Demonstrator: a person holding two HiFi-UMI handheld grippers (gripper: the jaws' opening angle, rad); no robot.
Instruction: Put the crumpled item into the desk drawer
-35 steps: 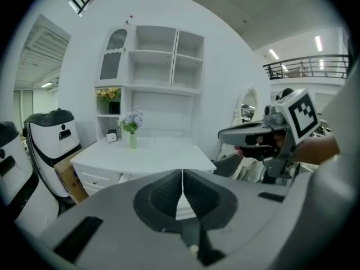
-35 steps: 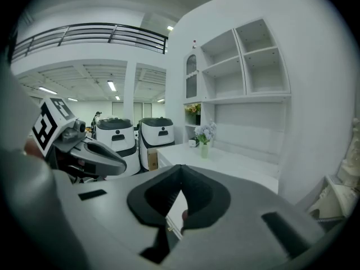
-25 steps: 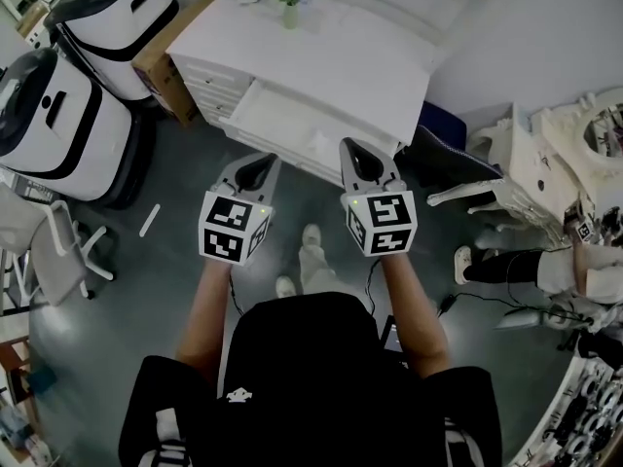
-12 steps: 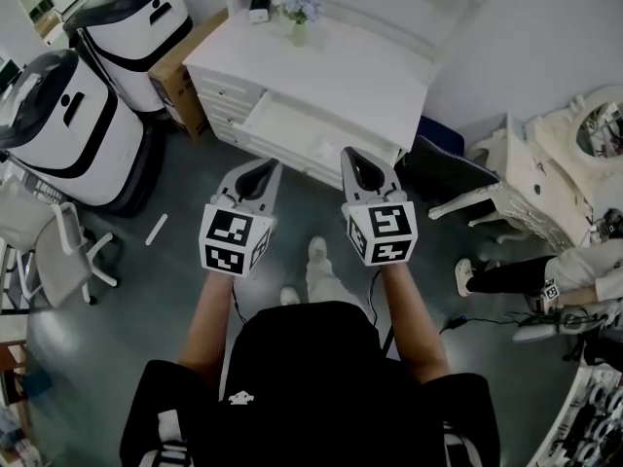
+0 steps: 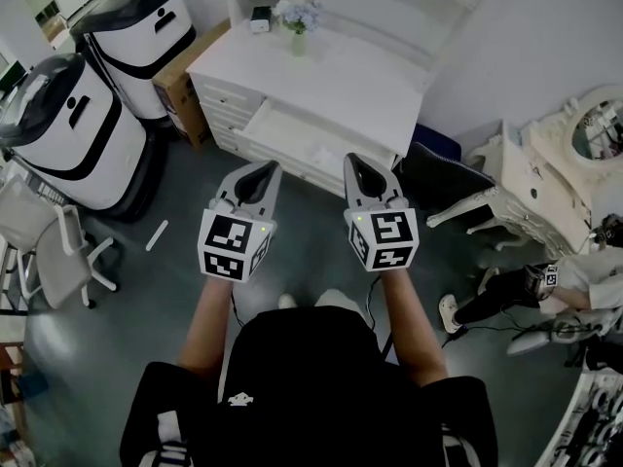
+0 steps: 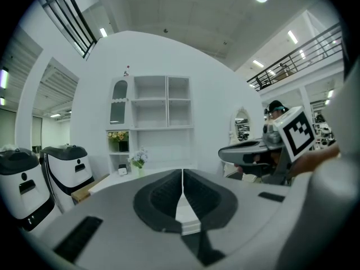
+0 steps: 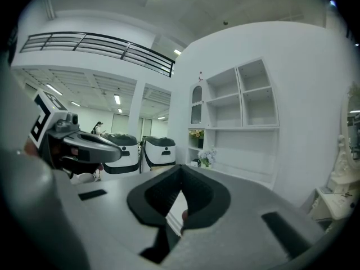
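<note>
The white desk [image 5: 331, 76] stands ahead of me with its top drawer [image 5: 292, 134] pulled open. A small pale lump [image 5: 320, 154] lies in the drawer; I cannot tell what it is. My left gripper [image 5: 264, 171] hangs over the grey floor just short of the drawer front, jaws shut with nothing between them. My right gripper [image 5: 356, 163] is beside it, level with it, also shut and empty. The left gripper view shows its tips [image 6: 182, 174] meeting in front of the desk and shelves, and the right gripper view shows its tips [image 7: 180, 173] closed likewise.
Two white-and-black machines [image 5: 58, 125] [image 5: 136, 27] and a cardboard box [image 5: 180, 76] stand left of the desk. A flower vase [image 5: 299, 22] sits on the desk. A white chair [image 5: 49, 251] is at left. A dark chair [image 5: 453, 178], a vanity [image 5: 545, 173] and another person's leg [image 5: 492, 300] are at right.
The desk has slid slightly up and away in the head view while both grippers stay shut side by side. My feet have drawn back under me. The leg at right has shifted.
</note>
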